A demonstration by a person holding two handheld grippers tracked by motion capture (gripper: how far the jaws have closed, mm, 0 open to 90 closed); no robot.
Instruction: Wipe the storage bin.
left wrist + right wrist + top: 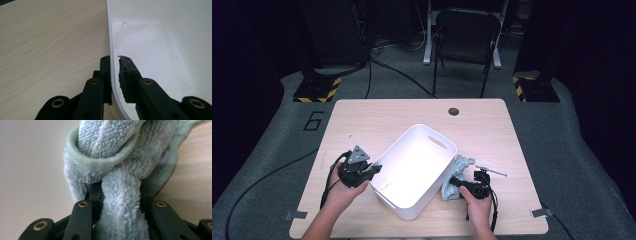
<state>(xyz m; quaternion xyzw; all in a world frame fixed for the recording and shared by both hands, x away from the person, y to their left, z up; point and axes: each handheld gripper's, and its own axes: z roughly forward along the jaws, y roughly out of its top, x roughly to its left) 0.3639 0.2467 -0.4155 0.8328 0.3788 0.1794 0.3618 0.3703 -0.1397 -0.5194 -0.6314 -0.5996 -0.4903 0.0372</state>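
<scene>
Towel gripped beside the bin, bin wall pinched steady.

One pale blue towel lies bunched on the table, touching the right outside wall of the single white bin. The right gripper has its jaws clamped on a fold of it. The left gripper stands at the bin's left wall, jaws pressed together on the rim, one inside, one outside. To do this well, I'd say hold the bin firmly, lift the towel fully clear of the rim, then lower it inside. One small metal tool lies just right of the towel.
</scene>
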